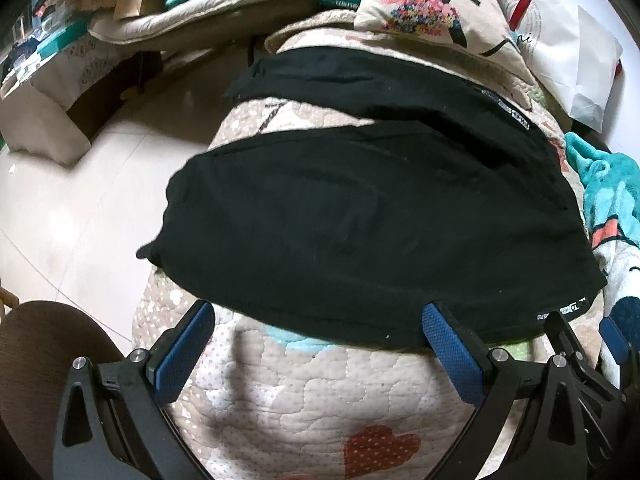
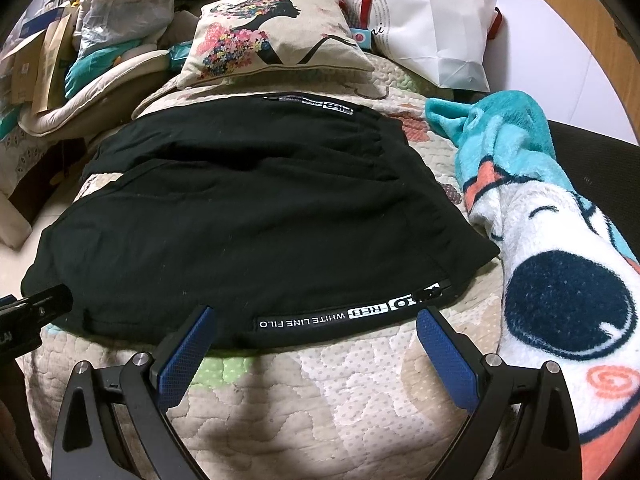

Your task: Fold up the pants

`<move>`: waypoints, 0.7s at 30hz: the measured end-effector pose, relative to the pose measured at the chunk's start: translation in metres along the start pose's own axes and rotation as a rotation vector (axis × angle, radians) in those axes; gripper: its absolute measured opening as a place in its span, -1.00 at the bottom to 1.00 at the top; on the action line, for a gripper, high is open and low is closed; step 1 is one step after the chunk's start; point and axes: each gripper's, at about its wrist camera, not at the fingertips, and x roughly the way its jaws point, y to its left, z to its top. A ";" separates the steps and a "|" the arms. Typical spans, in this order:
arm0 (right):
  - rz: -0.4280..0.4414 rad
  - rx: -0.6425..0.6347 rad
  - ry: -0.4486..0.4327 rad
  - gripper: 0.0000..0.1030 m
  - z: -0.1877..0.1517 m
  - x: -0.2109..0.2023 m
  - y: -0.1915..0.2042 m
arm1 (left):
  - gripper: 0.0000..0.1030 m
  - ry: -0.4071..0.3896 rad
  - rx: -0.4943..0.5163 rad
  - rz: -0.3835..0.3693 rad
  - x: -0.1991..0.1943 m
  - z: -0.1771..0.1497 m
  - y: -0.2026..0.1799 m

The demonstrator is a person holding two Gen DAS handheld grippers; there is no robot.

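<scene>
Black pants (image 2: 248, 216) lie spread flat on the quilt (image 2: 360, 384), legs apart, nothing folded. Left gripper (image 1: 320, 344) and right gripper (image 2: 316, 344) sit at the pants' near edge, jaws wide, empty. Next, likely: pinch the near leg's edge and fold it onto the far leg.

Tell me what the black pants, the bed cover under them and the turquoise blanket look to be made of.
Black pants: soft matte knit, likely cotton jersey; it creases limply, with printed white lettering on the side stripe. Bed cover: quilted cotton-like fabric, with stitched wavy lines and a puffy surface. Turquoise blanket: plush fleece, probably synthetic; fuzzy nap.
</scene>
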 end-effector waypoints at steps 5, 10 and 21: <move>0.002 -0.002 0.004 0.98 0.000 0.001 0.000 | 1.00 0.057 -0.009 0.005 0.012 -0.002 0.000; 0.003 -0.002 0.006 0.98 -0.001 0.001 0.000 | 1.00 0.114 -0.016 0.006 0.024 -0.005 -0.001; 0.002 -0.003 -0.001 0.98 -0.001 0.000 0.001 | 1.00 0.103 -0.020 0.012 0.028 -0.009 -0.001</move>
